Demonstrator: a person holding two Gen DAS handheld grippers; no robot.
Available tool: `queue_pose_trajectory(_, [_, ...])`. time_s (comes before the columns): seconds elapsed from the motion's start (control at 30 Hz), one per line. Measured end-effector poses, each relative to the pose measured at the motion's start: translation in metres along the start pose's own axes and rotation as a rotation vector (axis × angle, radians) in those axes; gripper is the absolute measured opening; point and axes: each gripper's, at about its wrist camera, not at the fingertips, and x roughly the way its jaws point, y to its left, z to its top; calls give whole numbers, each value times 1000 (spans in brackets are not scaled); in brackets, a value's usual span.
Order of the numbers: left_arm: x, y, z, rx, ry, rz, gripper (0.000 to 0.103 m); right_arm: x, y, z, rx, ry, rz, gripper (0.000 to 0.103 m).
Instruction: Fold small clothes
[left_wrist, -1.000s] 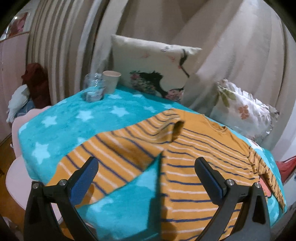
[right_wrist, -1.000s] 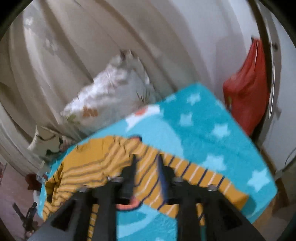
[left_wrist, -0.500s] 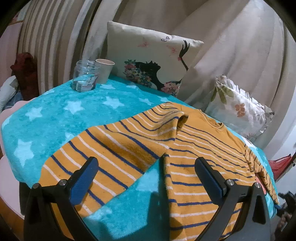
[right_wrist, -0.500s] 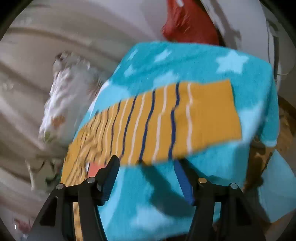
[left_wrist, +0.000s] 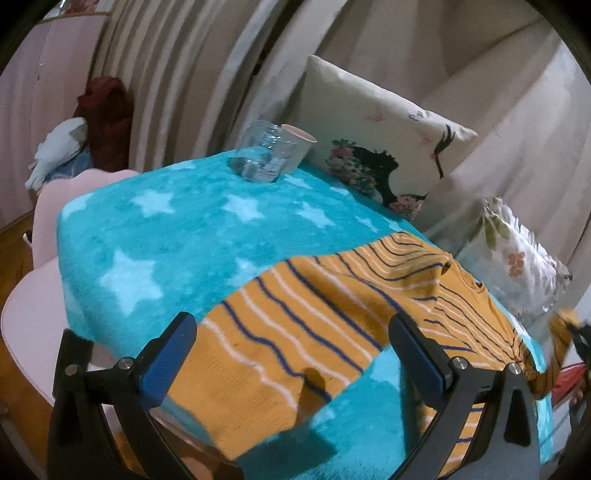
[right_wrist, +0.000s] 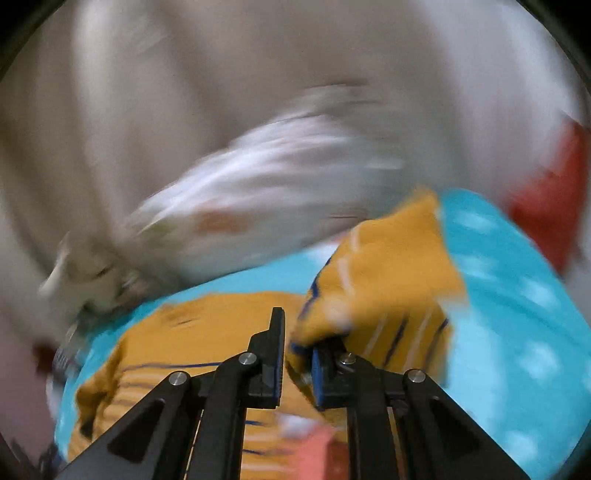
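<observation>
An orange shirt with blue and white stripes (left_wrist: 369, 295) lies spread on a turquoise star blanket (left_wrist: 177, 229). Its left sleeve (left_wrist: 266, 354) stretches toward the near edge. My left gripper (left_wrist: 291, 354) is open and empty, with its jaws wide apart over that sleeve's cuff. My right gripper (right_wrist: 297, 343) is shut on the shirt's right sleeve (right_wrist: 384, 280) and holds it lifted off the blanket (right_wrist: 517, 332). The right wrist view is blurred by motion. The shirt body (right_wrist: 207, 332) lies below and left of the right gripper.
A glass jar (left_wrist: 262, 155) and a paper cup (left_wrist: 299, 147) stand at the blanket's far corner. A printed pillow (left_wrist: 373, 147) and a floral pillow (left_wrist: 517, 258) lean against curtains behind. A pink chair (left_wrist: 33, 295) stands at the left. A red bag (right_wrist: 554, 192) hangs at the right.
My right gripper has closed on the right sleeve and lifted it up over the blanket. My left gripper has shifted left toward the left sleeve's cuff and stays open.
</observation>
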Motion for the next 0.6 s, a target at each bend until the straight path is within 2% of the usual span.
queue_pose_trajectory(0.07, [-4, 1, -2, 3, -1, 8, 103, 40, 64, 3, -102, 78, 128, 14])
queue_pose_trajectory(0.2, [-16, 6, -6, 13, -19, 51, 103, 108, 170, -19, -313, 198, 233, 14])
queue_pose_trajectory(0.3, [-22, 12, -7, -2, -28, 72, 103, 155, 223, -48, -380, 308, 298, 14])
queue_pose_trajectory(0.37, [-25, 17, -8, -12, -32, 83, 103, 183, 251, -68, -437, 370, 300, 14])
queue_pose_trajectory(0.47, [-31, 29, -10, -33, -37, 102, 103, 204, 267, -86, -475, 447, 320, 14])
queue_pose_trajectory(0.53, [-34, 35, -11, -39, -43, 116, 103, 195, 265, -77, -462, 410, 332, 29])
queue_pose_trajectory(0.6, [-33, 42, -13, -49, -41, 127, 103, 183, 253, -66, -465, 357, 278, 80])
